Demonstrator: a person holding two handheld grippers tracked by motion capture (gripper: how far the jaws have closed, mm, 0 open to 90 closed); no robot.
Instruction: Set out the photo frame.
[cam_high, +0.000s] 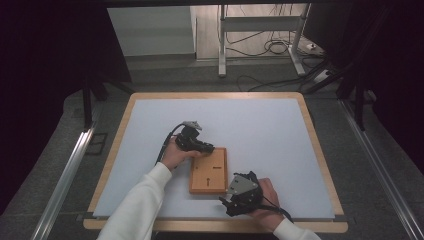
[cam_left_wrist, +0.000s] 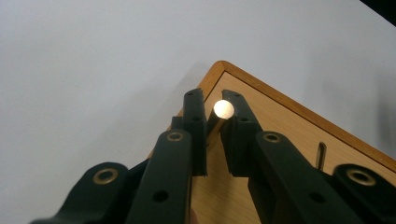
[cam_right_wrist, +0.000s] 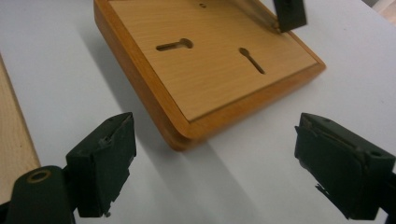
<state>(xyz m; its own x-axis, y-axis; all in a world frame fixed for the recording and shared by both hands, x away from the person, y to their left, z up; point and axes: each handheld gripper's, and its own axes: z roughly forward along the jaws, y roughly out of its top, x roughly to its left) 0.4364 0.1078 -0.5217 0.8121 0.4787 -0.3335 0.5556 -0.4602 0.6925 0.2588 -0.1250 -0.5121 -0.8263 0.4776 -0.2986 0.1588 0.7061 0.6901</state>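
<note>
Wooden board: flat rectangular panel with a raised darker rim, lying on the white table mat, its face cut with two keyhole slots.

Wooden peg: a slim round dowel, pale end lit bright, standing at the board's far corner, directly between the fingers of the left gripper. Both pads press against its sides, so the left gripper is clamped on the peg. The board's corner rim lies just beyond the fingertips; the board face runs beneath and to the right of them in the left gripper view.

Right gripper: jaws spread wide with nothing between the pads, seen as two black fingers at either side of the right gripper view. The board's near corner lies ahead of and between these fingertips, apart from both. It hovers near the table's front edge, just beside the board's near right corner.

Left hand: white sleeve, wrapped about the left gripper's body.
</note>
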